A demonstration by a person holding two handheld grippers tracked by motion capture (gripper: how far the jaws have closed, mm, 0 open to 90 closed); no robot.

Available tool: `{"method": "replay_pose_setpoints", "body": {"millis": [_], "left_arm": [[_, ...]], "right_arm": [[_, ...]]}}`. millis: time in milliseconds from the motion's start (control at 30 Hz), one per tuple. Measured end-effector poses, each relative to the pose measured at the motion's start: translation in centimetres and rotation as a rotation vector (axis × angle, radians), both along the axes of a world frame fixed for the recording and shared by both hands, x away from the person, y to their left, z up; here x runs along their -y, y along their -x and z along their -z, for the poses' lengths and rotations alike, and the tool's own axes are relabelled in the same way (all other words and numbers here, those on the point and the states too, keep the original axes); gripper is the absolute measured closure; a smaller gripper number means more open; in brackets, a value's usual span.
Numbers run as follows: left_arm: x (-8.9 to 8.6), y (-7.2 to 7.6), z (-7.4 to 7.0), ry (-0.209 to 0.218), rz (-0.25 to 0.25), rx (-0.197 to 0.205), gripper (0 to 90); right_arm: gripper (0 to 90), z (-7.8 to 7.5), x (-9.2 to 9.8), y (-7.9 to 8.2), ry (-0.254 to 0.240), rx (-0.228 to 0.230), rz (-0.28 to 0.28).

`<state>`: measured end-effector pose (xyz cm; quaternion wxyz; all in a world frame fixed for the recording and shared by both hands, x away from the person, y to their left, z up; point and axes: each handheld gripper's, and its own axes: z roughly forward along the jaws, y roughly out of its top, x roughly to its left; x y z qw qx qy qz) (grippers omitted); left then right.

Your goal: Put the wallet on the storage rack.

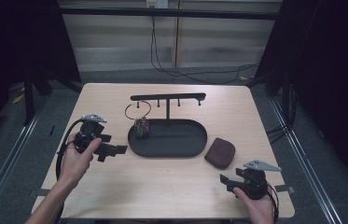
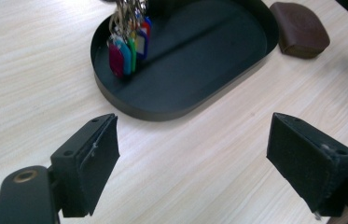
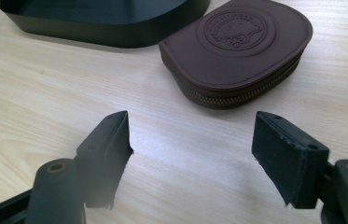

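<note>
A bunch of keys with coloured tags (image 1: 141,127) (image 2: 128,45) hangs by a large ring from the left hook of a black stand (image 1: 167,97) and reaches down into the black oval tray (image 1: 195,149) (image 2: 227,79). My left gripper (image 1: 114,150) (image 2: 192,156) is low over the table just left of the tray, open, with bare wood between its jaws. A brown zipped leather pouch (image 1: 220,152) (image 3: 237,49) lies right of the tray. My right gripper (image 1: 224,179) (image 3: 192,158) rests near the front right, open, pointing at the pouch, a short way from it.
The tray's dark wall (image 3: 101,32) is beyond the right gripper, to the left of the pouch. Cables (image 1: 171,70) trail on the floor behind the table. Bare wood lies in front of the tray between the two hands.
</note>
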<state>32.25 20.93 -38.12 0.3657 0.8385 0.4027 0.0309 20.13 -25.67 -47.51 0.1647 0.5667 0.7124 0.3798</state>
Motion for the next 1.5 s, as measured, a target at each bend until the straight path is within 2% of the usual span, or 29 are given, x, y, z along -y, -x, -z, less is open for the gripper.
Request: {"method": "replay_pose_setpoints", "body": {"millis": [167,267,367,433,500,600,667,733,867,967,1033,1100,1233,1500], "left_arm": [[-0.9,1.8,1.4,0.046,-0.026,0.013,16.7],[-1.5,3.1,1.3,0.069,-0.025,0.042,16.7],[-1.9,4.2,1.6,0.100,-0.012,0.045,16.7],[-2.0,5.1,2.3,0.087,-0.028,0.063,16.7],[-2.3,5.7,3.2,0.109,-0.021,0.054,16.7],[-2.6,6.9,4.2,0.076,-0.020,0.085,16.7],[-2.9,7.5,5.0,0.089,-0.004,0.049,16.7],[-3.2,8.0,5.7,0.112,0.002,0.044,17.1],[-3.0,8.4,6.8,0.077,0.030,0.043,17.1],[-2.8,8.4,7.6,0.086,0.067,0.012,17.1],[-2.6,8.4,7.9,0.066,0.085,0.020,17.1],[-2.3,8.3,8.1,0.068,0.090,0.014,17.1],[-2.1,8.5,8.2,0.067,0.115,0.008,17.1],[-1.9,8.6,8.2,0.060,0.129,0.005,17.1]], "right_arm": [[29.6,-0.1,0.0,0.1,-0.011,-0.002,-0.002],[29.0,-0.2,0.1,0.2,-0.013,0.002,0.006],[29.6,-0.2,0.3,0.0,-0.010,-0.011,0.005],[30.1,-0.3,0.3,-0.1,-0.005,-0.022,-0.005],[30.1,-0.4,0.4,-0.2,0.001,-0.024,-0.008],[29.1,-0.6,0.4,-0.3,-0.004,-0.030,-0.008],[24.7,-0.7,0.4,-0.4,-0.019,-0.024,-0.010],[22.4,-0.7,0.4,-0.5,-0.022,-0.026,-0.010],[18.9,-1.2,0.4,-1.0,-0.034,-0.044,-0.013],[19.0,-1.9,0.6,-1.5,-0.041,-0.052,-0.010],[19.0,-2.5,0.6,-2.0,-0.039,-0.056,0.000],[17.3,-3.2,0.7,-2.7,-0.031,-0.070,0.005],[15.5,-4.1,0.9,-4.2,-0.036,-0.134,0.023],[14.8,-3.9,0.6,-6.3,-0.030,-0.250,0.049]]}}
